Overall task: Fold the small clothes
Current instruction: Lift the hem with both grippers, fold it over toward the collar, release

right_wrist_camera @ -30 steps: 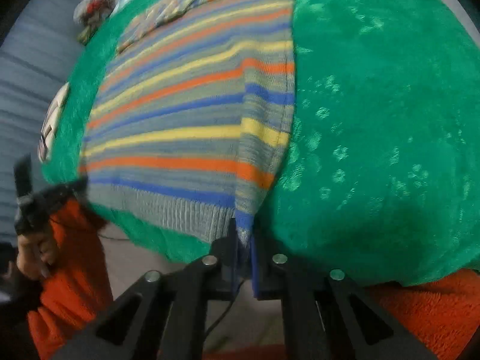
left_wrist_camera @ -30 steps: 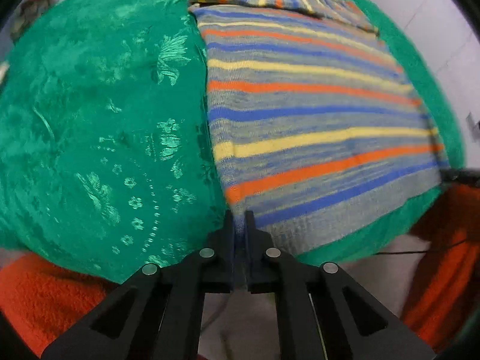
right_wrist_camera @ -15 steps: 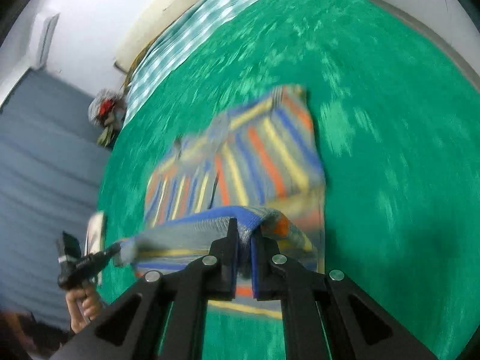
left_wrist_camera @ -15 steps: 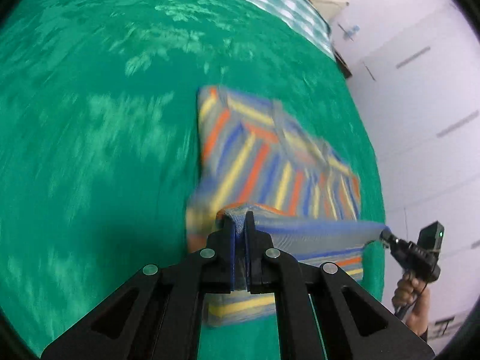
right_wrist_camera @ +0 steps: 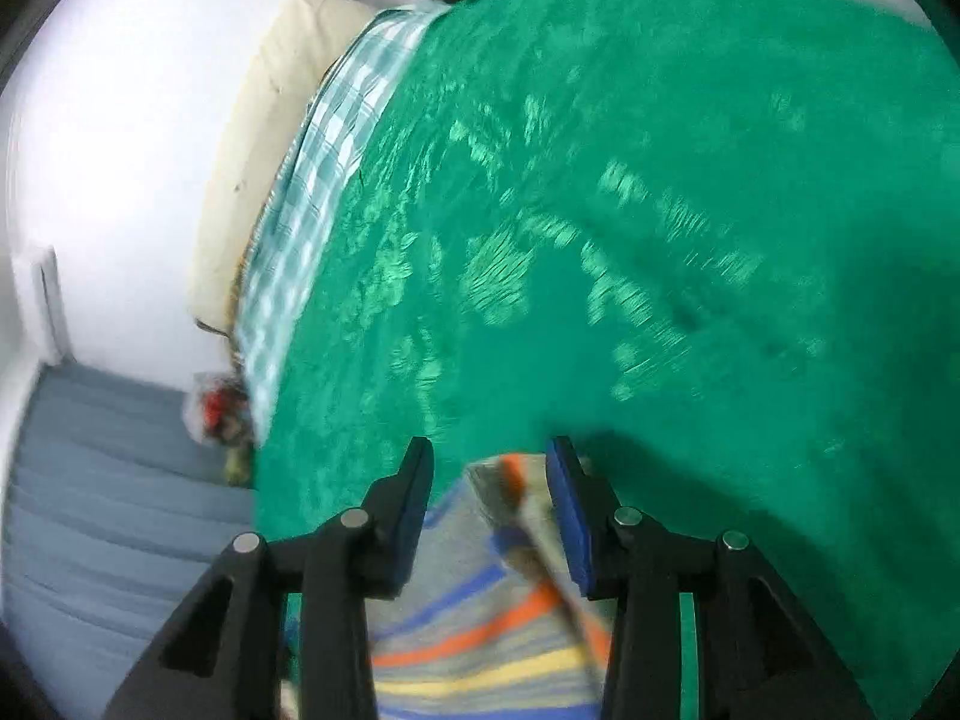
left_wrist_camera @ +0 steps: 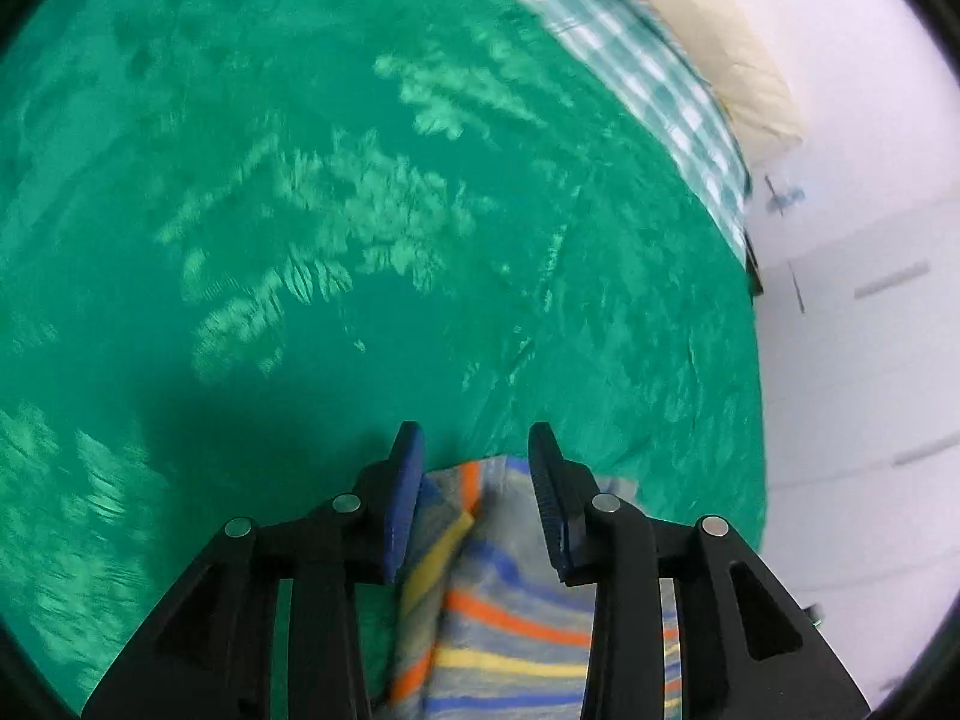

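Note:
A knitted grey sweater with orange, yellow and blue stripes lies folded on the green bedspread. Its far edge sits low between the fingers of my left gripper, whose jaws are opening; the blue pads stand apart from the cloth. In the right wrist view the same sweater lies under my right gripper, its jaws also opening, and a folded corner rises between the pads without being pressed. The green bedspread fills the view beyond.
A green-and-white checked sheet and a cream pillow lie at the bed's far end by a white wall. In the right wrist view, the checked sheet, a red-topped object and a grey-blue surface sit left.
Both grippers carried the sweater's hem away from the near bed edge and over the garment toward the far end. Their jaws, shut on the cloth before, now stand apart.

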Demonstrator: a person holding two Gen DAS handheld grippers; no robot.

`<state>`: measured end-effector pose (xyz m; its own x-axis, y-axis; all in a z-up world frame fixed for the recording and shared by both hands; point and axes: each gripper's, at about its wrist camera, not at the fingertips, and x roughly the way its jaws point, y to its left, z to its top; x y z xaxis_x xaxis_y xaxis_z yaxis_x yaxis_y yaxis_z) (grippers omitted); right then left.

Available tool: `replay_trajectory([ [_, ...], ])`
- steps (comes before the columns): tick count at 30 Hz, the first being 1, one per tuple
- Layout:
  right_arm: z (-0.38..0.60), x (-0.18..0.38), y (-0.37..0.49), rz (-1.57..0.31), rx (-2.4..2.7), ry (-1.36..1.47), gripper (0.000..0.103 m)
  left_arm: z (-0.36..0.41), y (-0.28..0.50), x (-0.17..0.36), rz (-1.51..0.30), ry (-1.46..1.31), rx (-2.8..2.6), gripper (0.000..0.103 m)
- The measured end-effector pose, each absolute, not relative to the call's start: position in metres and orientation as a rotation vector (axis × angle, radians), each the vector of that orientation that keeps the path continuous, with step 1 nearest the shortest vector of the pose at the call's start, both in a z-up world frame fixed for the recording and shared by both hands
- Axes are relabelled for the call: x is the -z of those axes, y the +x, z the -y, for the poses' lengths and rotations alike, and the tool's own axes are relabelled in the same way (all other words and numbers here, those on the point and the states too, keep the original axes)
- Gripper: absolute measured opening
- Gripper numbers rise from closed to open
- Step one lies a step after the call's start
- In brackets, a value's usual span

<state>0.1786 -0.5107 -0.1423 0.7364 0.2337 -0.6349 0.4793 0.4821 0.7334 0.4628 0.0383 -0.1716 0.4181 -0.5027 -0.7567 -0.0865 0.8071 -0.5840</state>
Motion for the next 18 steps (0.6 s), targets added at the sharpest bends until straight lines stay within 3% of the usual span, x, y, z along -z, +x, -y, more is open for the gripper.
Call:
replay_trajectory([
  [3,0.489,0.116,0.171,-0.809,0.138,0.823,0.041,-0.032,0.429,0.159,-1.08,-0.433,0.31,0.036],
  [5,0.459,0.098,0.16,-0.849,0.072,0.655,0.041,-0.025,0.394,0.155,-1.051,-0.355,0.383,0.046],
  [7,0.428,0.089,0.146,-0.873,-0.011,0.526,0.041,-0.008,0.347,0.155,-1.028,-0.251,0.499,0.049],
  [9,0.388,0.091,0.13,-0.939,-0.157,0.4,0.04,0.019,0.301,0.172,-1.051,-0.045,0.571,0.048],
  [11,0.362,0.112,0.114,-1.041,-0.22,0.288,0.037,0.03,0.277,0.201,-1.121,0.126,0.546,0.036],
  [12,0.354,0.128,0.106,-1.122,-0.196,0.199,0.036,0.025,0.267,0.214,-1.147,0.169,0.508,0.036],
  [14,0.359,0.146,0.082,-1.19,-0.127,0.116,0.022,0.009,0.256,0.208,-1.117,0.138,0.488,0.037],
  [15,0.367,0.14,0.071,-1.173,-0.1,0.126,0.023,0.006,0.252,0.2,-1.117,0.154,0.44,0.04],
  [17,0.383,0.126,0.056,-1.161,-0.04,0.193,0.037,0.013,0.236,0.178,-1.05,0.178,0.456,0.047],
  [18,0.39,0.116,0.051,-1.132,-0.022,0.223,0.039,0.022,0.225,0.168,-1.014,0.197,0.488,0.051],
])
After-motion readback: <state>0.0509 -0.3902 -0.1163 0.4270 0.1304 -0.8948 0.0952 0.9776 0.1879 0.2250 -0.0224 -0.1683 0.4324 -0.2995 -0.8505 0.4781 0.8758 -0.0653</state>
